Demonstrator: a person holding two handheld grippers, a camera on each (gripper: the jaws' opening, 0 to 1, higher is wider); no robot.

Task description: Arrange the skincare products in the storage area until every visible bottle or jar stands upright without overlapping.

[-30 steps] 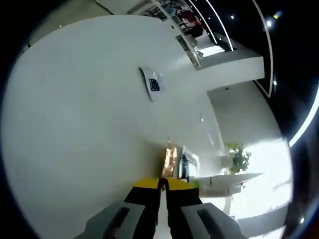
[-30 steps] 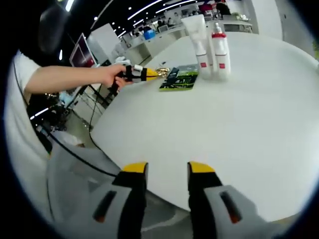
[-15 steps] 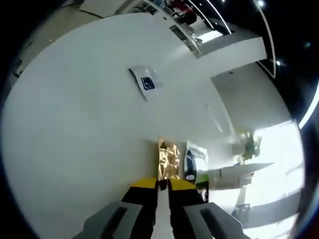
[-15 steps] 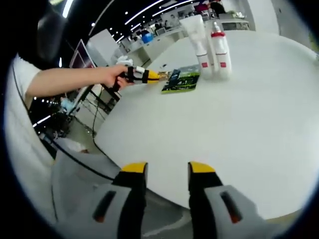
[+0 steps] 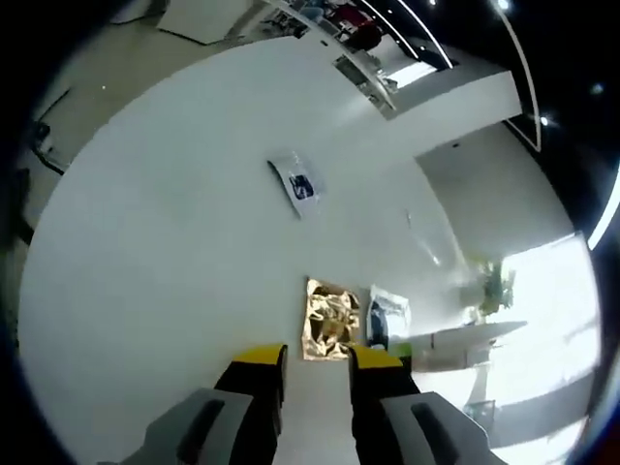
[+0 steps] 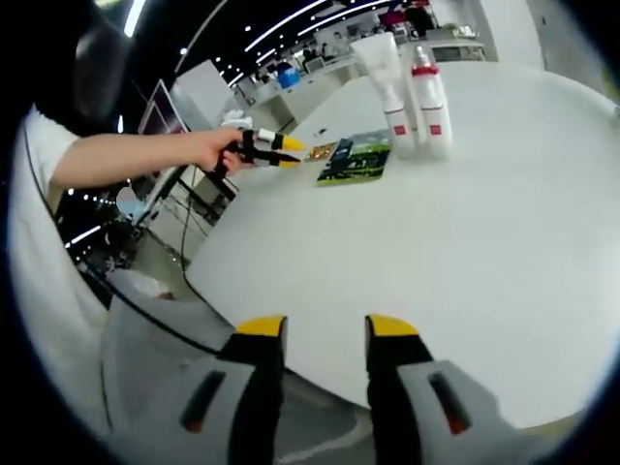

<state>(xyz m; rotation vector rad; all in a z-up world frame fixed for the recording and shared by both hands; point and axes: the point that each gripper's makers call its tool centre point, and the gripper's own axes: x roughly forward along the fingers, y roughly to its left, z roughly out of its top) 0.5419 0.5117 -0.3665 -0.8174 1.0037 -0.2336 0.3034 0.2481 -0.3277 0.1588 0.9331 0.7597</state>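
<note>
The left gripper [image 5: 317, 360] is held with jaws spread just short of a gold sachet [image 5: 329, 331] lying flat beside a dark sachet [image 5: 381, 320], evidently placed clear of overlap. A tube [image 6: 382, 77] and bottle [image 6: 428, 97] are stood upright together on the white table [image 6: 465, 242]. The right gripper [image 6: 320, 329] is kept idle at the table's edge, jaws apart and empty.

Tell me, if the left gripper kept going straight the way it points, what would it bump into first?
Probably the gold sachet, lying flat on the white table just ahead of the open left gripper. Depth is hard to judge, so it might pass just above it.
</note>
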